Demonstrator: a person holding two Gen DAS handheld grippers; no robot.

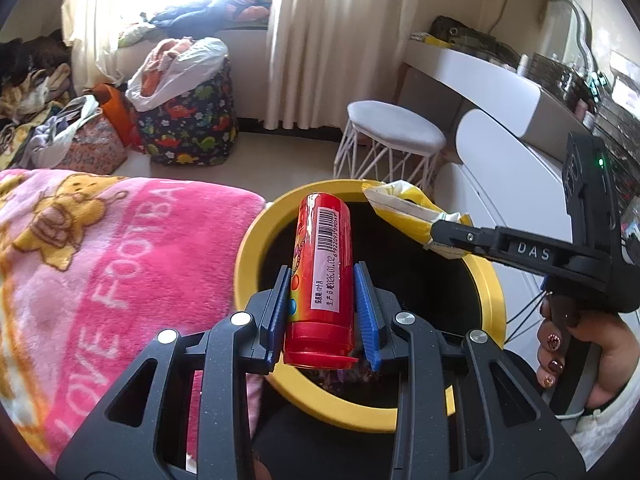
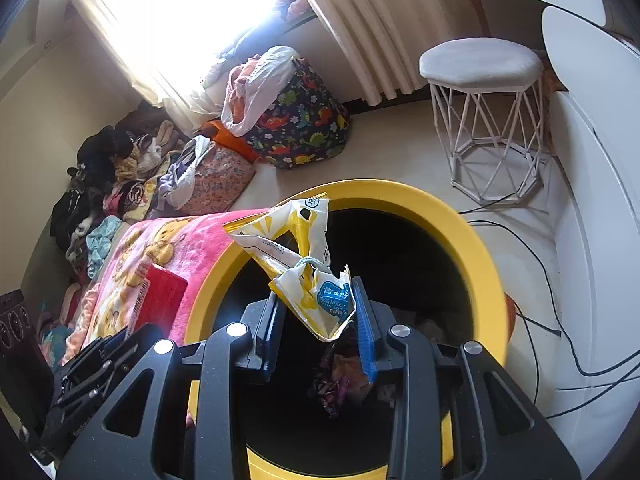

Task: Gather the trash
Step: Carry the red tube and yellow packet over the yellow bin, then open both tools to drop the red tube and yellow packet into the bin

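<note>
While barcode [image 1: 331, 227] faces left, right shows wrappers [image 2: 340, 376].

daylight | window [image 2: 192, 20] blown out | bin interior [image 2: 400, 264] dark | fisheye edges warped, vignetted

The white label on the red plastic tube [image 1: 324, 272], held between the blue pads of the left hand-held gripper [image 1: 322, 308], carries a barcode, digits reading roughly "6922093690549" and a date ending "01.02". The pink fleece blanket [image 1: 100, 272] left of it reads "LOVE FOOTBA". The black right hand-held gripper [image 1: 440, 232], to the right, bears "DAS". The crumpled yellow-and-white wrapper's [image 2: 308, 276] blue patch shows Chinese characters too small to read.
</note>
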